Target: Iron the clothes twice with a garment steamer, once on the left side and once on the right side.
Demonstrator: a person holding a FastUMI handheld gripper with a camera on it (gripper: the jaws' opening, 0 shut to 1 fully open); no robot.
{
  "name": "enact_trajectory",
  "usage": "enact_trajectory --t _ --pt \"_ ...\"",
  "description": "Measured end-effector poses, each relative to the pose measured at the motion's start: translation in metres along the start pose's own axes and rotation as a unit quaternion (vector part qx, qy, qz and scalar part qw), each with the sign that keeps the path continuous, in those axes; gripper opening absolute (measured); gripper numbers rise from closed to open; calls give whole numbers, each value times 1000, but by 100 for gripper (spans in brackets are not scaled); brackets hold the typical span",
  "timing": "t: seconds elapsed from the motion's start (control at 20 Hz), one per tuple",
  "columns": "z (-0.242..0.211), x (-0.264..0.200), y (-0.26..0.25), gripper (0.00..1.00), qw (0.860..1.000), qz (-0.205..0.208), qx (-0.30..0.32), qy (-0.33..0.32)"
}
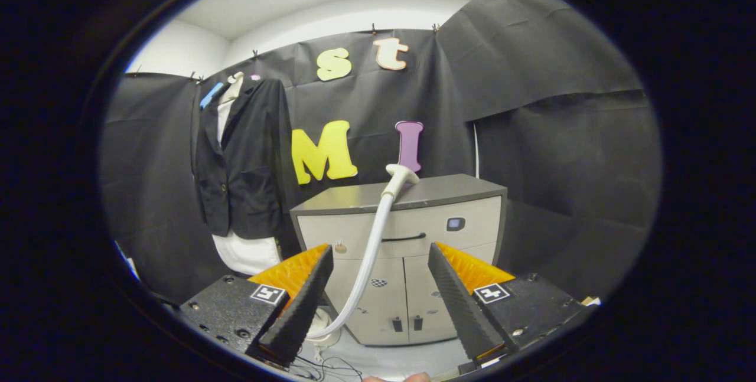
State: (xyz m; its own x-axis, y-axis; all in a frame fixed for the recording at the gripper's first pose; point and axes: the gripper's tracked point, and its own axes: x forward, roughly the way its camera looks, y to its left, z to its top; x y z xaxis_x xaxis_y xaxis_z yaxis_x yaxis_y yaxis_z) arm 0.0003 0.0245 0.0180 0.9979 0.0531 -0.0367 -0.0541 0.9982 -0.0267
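Gripper view: the gripper (378,287) has its fingers spread wide apart and holds nothing. Between and beyond the fingers stands a grey cabinet (407,252) with a drawer over two doors. The steamer head (401,176) rests on the cabinet's top near its front edge, and its pale hose (369,258) curves down across the cabinet front to a base unit (323,326) on the floor, partly hidden behind the left finger.

The garment, a dark jacket (245,163) over a white shirt (245,252), hangs against the booth wall to the left of the cabinet and well apart from the steamer head. Its hanger (233,84) is just visible at the collar.

Assessment: the task stands at its opening step, approach and pickup of the steamer; neither pass over the clothes looks to have begun. The next move calls for advancing the spread fingers to the handle just below the head and closing both on it, then carrying it left to the jacket.

Obstructions and hazards: the hose lies directly in the approach line and may be caught instead of the handle. Thin dark cables (322,367) trail on the floor below the fingers. Hose length to reach the jacket's far side cannot be judged
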Motion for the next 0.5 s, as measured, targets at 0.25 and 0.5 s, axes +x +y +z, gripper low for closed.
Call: enact_trajectory --t 0.25,0.5 --pt "8 -5 8 100 1000 -1 -14 -8" --pt "-3 -4 23 100 1000 -1 -1 12"
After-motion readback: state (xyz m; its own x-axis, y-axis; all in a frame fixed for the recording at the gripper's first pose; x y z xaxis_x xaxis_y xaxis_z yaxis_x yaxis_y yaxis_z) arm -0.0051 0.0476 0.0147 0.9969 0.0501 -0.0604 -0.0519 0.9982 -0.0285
